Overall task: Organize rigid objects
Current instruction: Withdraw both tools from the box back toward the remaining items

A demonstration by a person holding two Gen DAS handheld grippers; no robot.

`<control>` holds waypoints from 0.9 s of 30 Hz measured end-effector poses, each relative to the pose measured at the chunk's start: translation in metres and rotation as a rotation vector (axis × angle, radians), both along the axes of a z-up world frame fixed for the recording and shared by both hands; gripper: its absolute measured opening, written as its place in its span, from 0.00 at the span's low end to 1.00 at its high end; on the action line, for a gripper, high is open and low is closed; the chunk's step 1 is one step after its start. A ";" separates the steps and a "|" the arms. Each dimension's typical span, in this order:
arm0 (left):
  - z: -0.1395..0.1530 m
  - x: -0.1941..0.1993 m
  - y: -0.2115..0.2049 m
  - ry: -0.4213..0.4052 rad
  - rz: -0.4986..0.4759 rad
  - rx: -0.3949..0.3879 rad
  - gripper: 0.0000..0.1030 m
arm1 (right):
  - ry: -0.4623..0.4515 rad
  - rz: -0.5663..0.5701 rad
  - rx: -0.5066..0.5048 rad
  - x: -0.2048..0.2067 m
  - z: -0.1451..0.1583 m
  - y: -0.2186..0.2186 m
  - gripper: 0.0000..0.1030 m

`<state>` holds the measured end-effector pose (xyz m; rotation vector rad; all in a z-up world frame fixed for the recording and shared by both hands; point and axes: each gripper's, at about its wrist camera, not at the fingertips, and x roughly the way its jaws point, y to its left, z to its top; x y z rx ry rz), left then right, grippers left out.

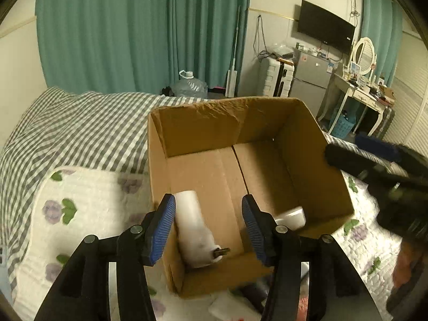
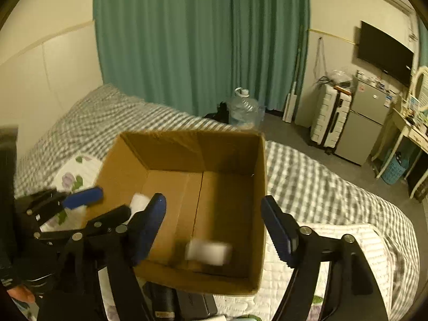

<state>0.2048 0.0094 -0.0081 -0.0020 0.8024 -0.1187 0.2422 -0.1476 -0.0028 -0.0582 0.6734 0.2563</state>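
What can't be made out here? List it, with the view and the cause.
- Small white item in the box: right wrist view, motion blur hides its shape.
- White bottle: left wrist view, blurred, so the label can't be read; the right wrist view shows only a corner behind the claw fingers.
- Dark items in front of the box: both views, cut off by the bottom edge and claw frames.
- Desk clutter: left wrist view, too small.

readable text: none in either view.
fridge (image 1: 311,76) stickers: small patches on the doors, too small to read.
television (image 1: 325,26): a small pale mark at its lower edge, illegible.
cardboard box (image 2: 128,160): plain walls, no print showing.
dark items by the box (image 2: 187,305): faint lettering, too blurred to read.
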 end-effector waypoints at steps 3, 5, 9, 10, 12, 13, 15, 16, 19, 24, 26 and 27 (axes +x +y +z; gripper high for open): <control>0.014 -0.021 0.000 -0.014 -0.004 0.005 0.55 | -0.023 -0.034 -0.001 -0.023 0.022 -0.011 0.71; 0.024 -0.038 0.001 -0.026 -0.012 0.007 0.57 | -0.042 -0.052 -0.023 -0.040 0.034 -0.014 0.72; 0.043 -0.070 0.000 -0.051 -0.025 0.028 0.59 | -0.078 -0.056 -0.053 -0.078 0.052 -0.010 0.74; 0.045 -0.076 0.001 -0.053 -0.027 0.032 0.59 | -0.087 -0.055 -0.068 -0.091 0.055 -0.007 0.74; 0.048 -0.092 0.001 -0.056 -0.032 0.044 0.60 | -0.092 -0.044 -0.085 -0.113 0.052 -0.002 0.74; 0.048 -0.100 0.000 -0.056 -0.035 0.052 0.60 | -0.089 -0.037 -0.086 -0.120 0.050 -0.001 0.74; 0.046 -0.113 0.000 -0.060 -0.033 0.066 0.60 | -0.071 -0.020 -0.076 -0.137 0.041 0.001 0.74; 0.043 -0.118 0.000 -0.061 -0.033 0.074 0.61 | -0.062 -0.015 -0.075 -0.145 0.034 0.002 0.74; 0.028 -0.135 0.003 -0.047 -0.026 0.077 0.61 | -0.044 -0.004 -0.091 -0.165 0.010 0.005 0.74; -0.014 -0.154 0.004 -0.007 0.010 0.086 0.61 | 0.030 0.007 -0.121 -0.175 -0.041 0.011 0.74; -0.032 -0.156 0.006 0.014 0.030 0.071 0.61 | 0.057 0.021 -0.141 -0.171 -0.059 0.014 0.74; -0.043 -0.154 0.006 0.032 0.048 0.063 0.61 | 0.068 0.023 -0.155 -0.170 -0.067 0.016 0.74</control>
